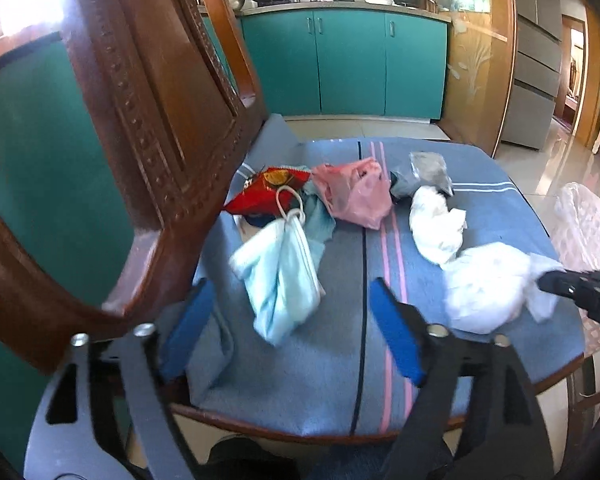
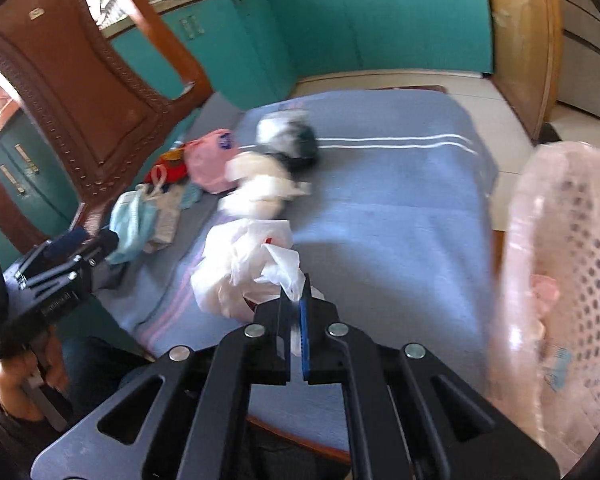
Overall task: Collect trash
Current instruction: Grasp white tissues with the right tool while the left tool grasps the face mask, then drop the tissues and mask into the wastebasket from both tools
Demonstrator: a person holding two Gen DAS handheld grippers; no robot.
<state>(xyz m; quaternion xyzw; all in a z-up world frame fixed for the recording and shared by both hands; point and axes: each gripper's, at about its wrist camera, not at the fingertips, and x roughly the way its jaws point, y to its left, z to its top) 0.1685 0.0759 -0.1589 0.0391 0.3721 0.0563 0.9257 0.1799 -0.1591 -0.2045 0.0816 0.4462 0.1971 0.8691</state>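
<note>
Trash lies on a blue striped cloth [image 1: 300, 368] over a wooden seat. My left gripper [image 1: 294, 322] is open, and a light blue face mask [image 1: 280, 280] lies just ahead between its blue pads, untouched. Behind the mask are a red snack packet [image 1: 266, 194], a pink plastic bag [image 1: 356, 194], a grey bag [image 1: 424, 174] and a crumpled white tissue [image 1: 436, 226]. My right gripper [image 2: 298, 294] is shut on a corner of a white plastic bag [image 2: 236, 276]. In the left wrist view, that bag [image 1: 484, 288] sits at the cloth's right edge.
A carved wooden chair back [image 1: 148, 128] rises close on the left. A pink perforated basket [image 2: 572, 264] stands right of the seat with some pieces inside. Teal cabinets [image 1: 352, 60] and tiled floor lie beyond. A hand [image 2: 16, 380] holds the left gripper [image 2: 94, 242].
</note>
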